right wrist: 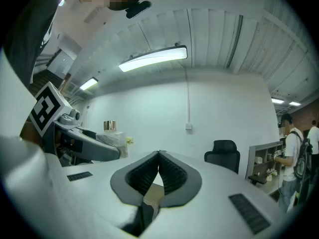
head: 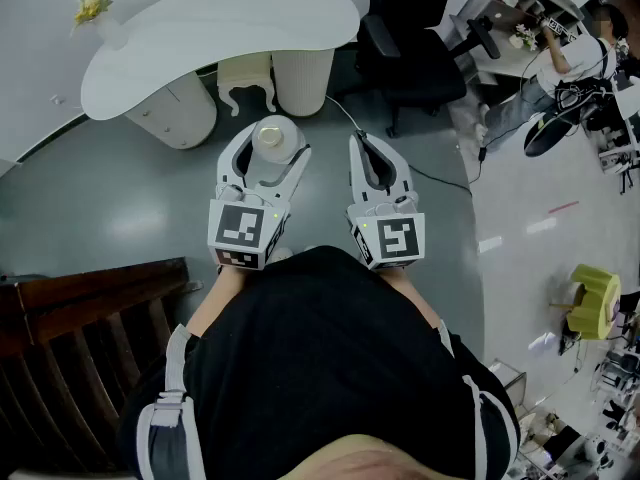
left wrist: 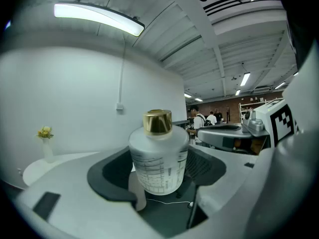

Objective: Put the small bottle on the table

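The small bottle point(head: 271, 135) is white and frosted with a gold cap, and it stands upright between the jaws of my left gripper point(head: 272, 142), held in the air over the grey floor. In the left gripper view the bottle point(left wrist: 158, 158) fills the gap and both dark pads point(left wrist: 112, 173) press on its sides. My right gripper point(head: 363, 143) hangs beside it, shut with nothing in it, its tips meeting point(right wrist: 159, 154). From there the bottle point(right wrist: 110, 132) shows at the left. The white curved table point(head: 220, 23) lies ahead, beyond both grippers.
A small vase with a yellow flower point(head: 92, 8) stands at the table's left end. White pedestals point(head: 300, 73) are under the table. A black office chair point(head: 410, 48) is ahead to the right, dark wooden slats point(head: 90, 348) at the lower left. A person point(head: 560, 53) sits far right.
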Demonstrator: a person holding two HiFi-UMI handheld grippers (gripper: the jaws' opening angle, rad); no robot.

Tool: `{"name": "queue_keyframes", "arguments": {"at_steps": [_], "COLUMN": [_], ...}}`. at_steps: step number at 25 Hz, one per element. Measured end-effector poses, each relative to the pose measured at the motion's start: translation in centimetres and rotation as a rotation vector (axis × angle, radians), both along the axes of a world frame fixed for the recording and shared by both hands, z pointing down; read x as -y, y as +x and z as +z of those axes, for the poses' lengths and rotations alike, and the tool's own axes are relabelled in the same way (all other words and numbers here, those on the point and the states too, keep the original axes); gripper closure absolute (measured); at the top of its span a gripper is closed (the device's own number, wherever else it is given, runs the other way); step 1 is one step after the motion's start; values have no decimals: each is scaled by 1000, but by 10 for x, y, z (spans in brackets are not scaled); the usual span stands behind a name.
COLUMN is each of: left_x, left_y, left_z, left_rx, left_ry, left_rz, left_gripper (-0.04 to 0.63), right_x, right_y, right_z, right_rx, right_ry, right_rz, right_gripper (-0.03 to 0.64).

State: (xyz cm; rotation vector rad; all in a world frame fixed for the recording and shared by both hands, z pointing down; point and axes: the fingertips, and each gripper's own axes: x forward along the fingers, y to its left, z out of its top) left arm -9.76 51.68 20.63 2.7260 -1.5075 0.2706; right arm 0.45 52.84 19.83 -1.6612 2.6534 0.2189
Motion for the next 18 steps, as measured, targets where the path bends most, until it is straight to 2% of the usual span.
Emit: {"name": "queue_keyframes", "arguments": {"at_steps": [10, 18], "left_x": [6, 10], "left_y": [25, 24], "left_z": [5, 12], "left_rx": [1, -11], "left_ry": [1, -20], "left_rz": [-5, -25], "left_gripper": [267, 267], "right_x": [9, 16], "right_y": [23, 30], "right_z": [-1, 7], "right_rx": [8, 46], "right_ry": [4, -16], "right_rz": [-23, -25], "right_gripper": [594, 594]}}
